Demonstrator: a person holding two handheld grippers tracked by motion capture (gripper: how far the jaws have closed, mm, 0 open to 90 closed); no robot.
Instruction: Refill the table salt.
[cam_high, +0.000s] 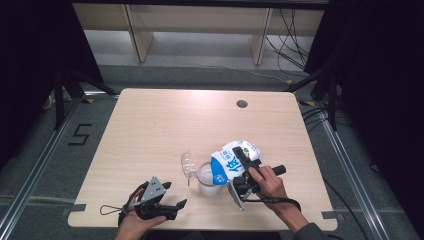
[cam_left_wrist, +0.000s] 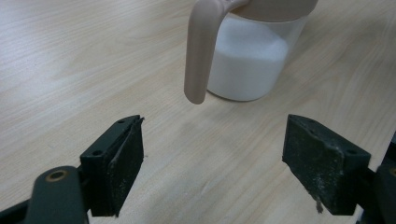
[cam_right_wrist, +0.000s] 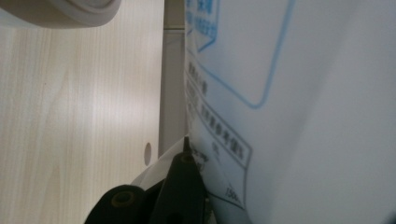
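Right tool clenched on milk carton, tipped spout-down over jug at near centre of worktop, evidently to pour | Left tool released, idle near-left, facing jug handle.

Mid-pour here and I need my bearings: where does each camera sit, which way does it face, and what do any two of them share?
High view: above the person's side, facing forward and down on the table; both hands, left gripper and right gripper show.
Left gripper view: on the left gripper, looking along its open jaws at the jug.
Right gripper view: on the right gripper, pressed against the milk carton; one jaw shows.
Shared: high and left gripper views both show the jug.
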